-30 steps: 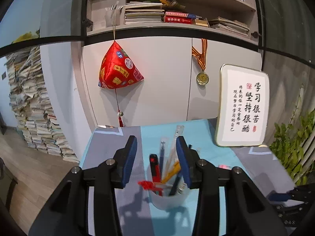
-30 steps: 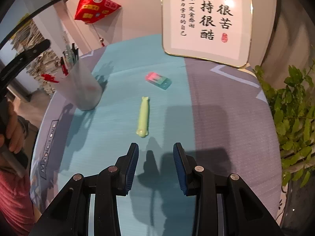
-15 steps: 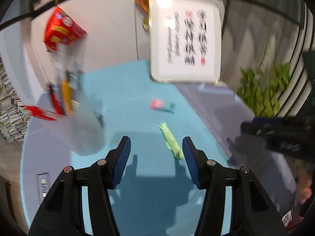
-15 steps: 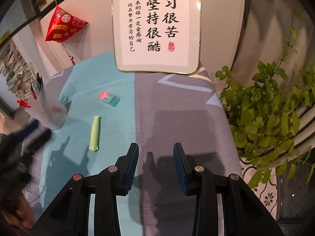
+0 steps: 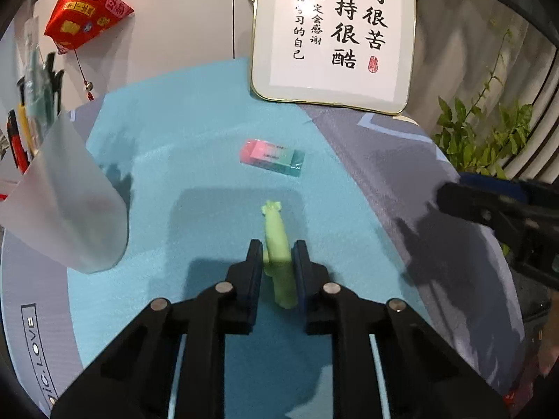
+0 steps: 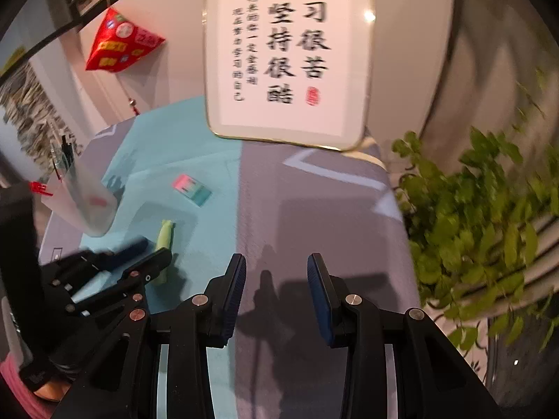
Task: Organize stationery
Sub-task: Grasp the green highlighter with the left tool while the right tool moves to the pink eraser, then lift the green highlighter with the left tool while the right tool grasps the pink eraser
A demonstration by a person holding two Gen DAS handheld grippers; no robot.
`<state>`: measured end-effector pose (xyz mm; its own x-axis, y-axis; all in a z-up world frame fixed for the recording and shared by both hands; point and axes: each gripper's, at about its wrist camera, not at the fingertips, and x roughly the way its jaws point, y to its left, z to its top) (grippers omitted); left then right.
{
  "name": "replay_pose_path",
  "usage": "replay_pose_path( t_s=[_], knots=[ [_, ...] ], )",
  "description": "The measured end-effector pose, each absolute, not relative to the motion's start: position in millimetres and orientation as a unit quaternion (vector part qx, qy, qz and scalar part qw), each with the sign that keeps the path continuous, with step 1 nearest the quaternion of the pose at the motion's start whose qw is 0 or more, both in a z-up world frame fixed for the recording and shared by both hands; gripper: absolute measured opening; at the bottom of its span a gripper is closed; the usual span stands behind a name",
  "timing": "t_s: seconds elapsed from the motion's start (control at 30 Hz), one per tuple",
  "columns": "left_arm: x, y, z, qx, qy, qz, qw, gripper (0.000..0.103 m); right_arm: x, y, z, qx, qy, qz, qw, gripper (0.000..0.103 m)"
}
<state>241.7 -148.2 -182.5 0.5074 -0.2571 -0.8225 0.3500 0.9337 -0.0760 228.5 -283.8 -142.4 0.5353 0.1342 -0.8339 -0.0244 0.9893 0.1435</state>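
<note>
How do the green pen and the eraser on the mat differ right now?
The green pen is long, thin and one pale green; the eraser is a short flat block, pink fading to teal. The pen lies between the left gripper pads as its jaws close on it; the eraser lies free, farther away, untouched. Both rest on the blue part of the mat.

A home study: a framed calligraphy sign [image 5: 333,35], hanging red ornament [image 5: 85,8], houseplant [image 6: 489,227] and cloth-covered table [image 6: 314,209].

The right gripper [image 6: 276,272] stands parted and empty over grey cloth. The left gripper [image 6: 153,249] is closing around a pale green pen-shaped item [image 6: 165,233].
</note>
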Motion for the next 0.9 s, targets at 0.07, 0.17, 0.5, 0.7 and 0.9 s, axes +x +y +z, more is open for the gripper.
replay_pose_path(
  t_s=[0.07,0.17,0.5,0.7,0.9],
  knots=[
    [237,-138,-181,0.047,0.463,-0.18,0.866,0.011,234,-274,-143,0.036,0.472,0.067,0.879,0.036],
    [225,-118,-177,0.043,0.459,-0.181,0.869,0.011,244,-252,-145,-0.019,0.457,0.097,0.884,0.037],
    [192,-80,-158,0.071,0.422,-0.148,0.892,0.011,292,-203,-168,-0.111,0.458,0.117,0.874,0.044],
    [184,-63,-152,0.055,0.417,-0.145,0.896,0.011,309,-194,-179,-0.121,0.456,0.13,0.872,0.051],
    [181,-50,-155,0.042,0.422,-0.138,0.895,0.011,319,-192,-183,-0.081,0.46,0.164,0.869,0.021]
  ],
)
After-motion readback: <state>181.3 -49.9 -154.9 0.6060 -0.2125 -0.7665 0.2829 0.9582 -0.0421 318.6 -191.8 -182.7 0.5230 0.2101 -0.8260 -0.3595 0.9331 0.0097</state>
